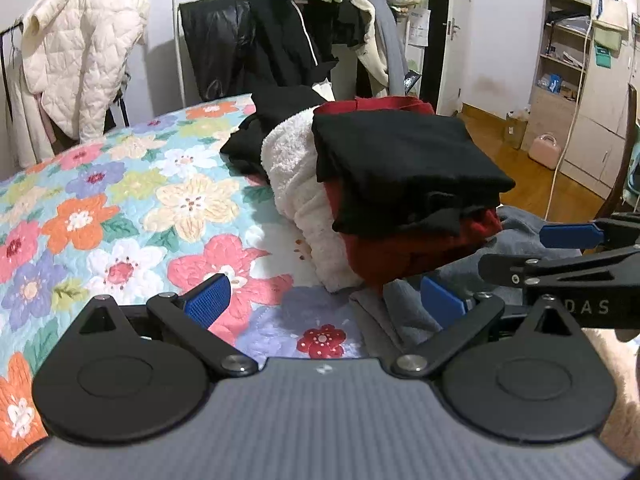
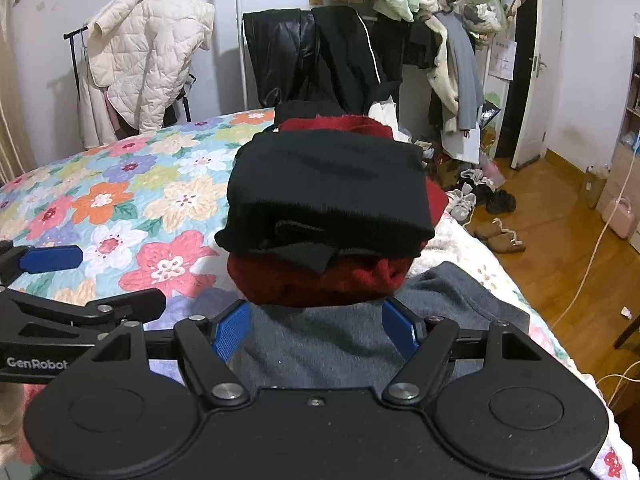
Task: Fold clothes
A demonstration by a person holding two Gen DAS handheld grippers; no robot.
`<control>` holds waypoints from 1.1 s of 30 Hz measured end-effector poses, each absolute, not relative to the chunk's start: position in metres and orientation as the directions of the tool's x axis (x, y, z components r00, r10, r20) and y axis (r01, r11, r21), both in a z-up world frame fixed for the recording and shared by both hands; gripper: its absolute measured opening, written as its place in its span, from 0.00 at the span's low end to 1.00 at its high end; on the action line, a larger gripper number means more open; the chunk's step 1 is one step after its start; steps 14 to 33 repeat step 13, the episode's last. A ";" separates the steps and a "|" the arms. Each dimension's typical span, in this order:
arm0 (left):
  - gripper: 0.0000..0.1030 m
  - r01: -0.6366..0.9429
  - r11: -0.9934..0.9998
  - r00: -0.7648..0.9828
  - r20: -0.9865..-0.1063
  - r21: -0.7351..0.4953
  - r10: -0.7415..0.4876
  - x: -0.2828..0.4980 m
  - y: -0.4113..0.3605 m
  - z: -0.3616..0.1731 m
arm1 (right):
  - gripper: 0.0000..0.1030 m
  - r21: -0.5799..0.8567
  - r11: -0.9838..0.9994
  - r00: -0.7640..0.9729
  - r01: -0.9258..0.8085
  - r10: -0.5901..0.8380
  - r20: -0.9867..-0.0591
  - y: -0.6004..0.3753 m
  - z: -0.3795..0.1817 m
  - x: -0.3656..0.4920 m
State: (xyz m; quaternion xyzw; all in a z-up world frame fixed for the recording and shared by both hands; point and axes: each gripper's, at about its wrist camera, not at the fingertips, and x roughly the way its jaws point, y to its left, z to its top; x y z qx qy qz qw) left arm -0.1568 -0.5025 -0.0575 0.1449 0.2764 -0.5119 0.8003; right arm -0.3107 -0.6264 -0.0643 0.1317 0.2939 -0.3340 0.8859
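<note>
Stack of two folded garments, black knit point(image 2: 328, 184) atop red knit point(image 2: 320, 280), beside one white fleece point(image 1: 296, 184); left claw point(image 1: 324, 300) and right claw point(image 2: 316, 328) both wide, empty, over grey sweatshirt point(image 2: 320, 344) on floral-quilted bed point(image 1: 120, 208).

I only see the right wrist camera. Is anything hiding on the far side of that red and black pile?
Observer: Yes. A white fluffy garment leans against the left side of the pile.
Operator: Is my left gripper holding anything?
Observer: No. The left gripper is open, with nothing between its pads.
Operator: Is there more behind the fluffy one?
Observer: A crumpled black garment lies behind it on the flowered quilt.
</note>
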 end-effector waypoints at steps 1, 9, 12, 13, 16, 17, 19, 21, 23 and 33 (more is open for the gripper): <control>1.00 0.899 0.435 0.318 -0.595 -0.060 -0.738 -0.156 -0.502 -0.057 | 0.75 0.038 0.742 0.606 0.669 -0.515 -0.607 -0.626 -0.064 -0.311; 1.00 0.896 0.439 0.320 -0.590 -0.067 -0.741 -0.156 -0.495 -0.053 | 0.75 0.037 0.746 0.612 0.664 -0.515 -0.600 -0.620 -0.061 -0.310; 1.00 0.897 0.436 0.315 -0.583 -0.076 -0.749 -0.154 -0.492 -0.050 | 0.75 0.033 0.749 0.613 0.662 -0.515 -0.600 -0.621 -0.059 -0.311; 1.00 0.897 0.434 0.314 -0.579 -0.078 -0.752 -0.154 -0.492 -0.049 | 0.75 0.028 0.751 0.611 0.660 -0.514 -0.602 -0.621 -0.059 -0.310; 1.00 0.897 0.434 0.314 -0.579 -0.078 -0.752 -0.154 -0.492 -0.049 | 0.75 0.028 0.751 0.611 0.660 -0.514 -0.602 -0.621 -0.059 -0.310; 1.00 0.897 0.434 0.314 -0.579 -0.078 -0.752 -0.154 -0.492 -0.049 | 0.75 0.028 0.751 0.611 0.660 -0.514 -0.602 -0.621 -0.059 -0.310; 1.00 0.897 0.434 0.314 -0.579 -0.078 -0.752 -0.154 -0.492 -0.049 | 0.75 0.028 0.751 0.611 0.660 -0.514 -0.602 -0.621 -0.059 -0.310; 1.00 0.897 0.434 0.314 -0.579 -0.078 -0.752 -0.154 -0.492 -0.049 | 0.75 0.028 0.751 0.611 0.660 -0.514 -0.602 -0.621 -0.059 -0.310; 1.00 0.897 0.434 0.314 -0.579 -0.078 -0.752 -0.154 -0.492 -0.049 | 0.75 0.028 0.751 0.611 0.660 -0.514 -0.602 -0.621 -0.059 -0.310; 1.00 0.897 0.434 0.314 -0.579 -0.078 -0.752 -0.154 -0.492 -0.049 | 0.75 0.028 0.751 0.611 0.660 -0.514 -0.602 -0.621 -0.059 -0.310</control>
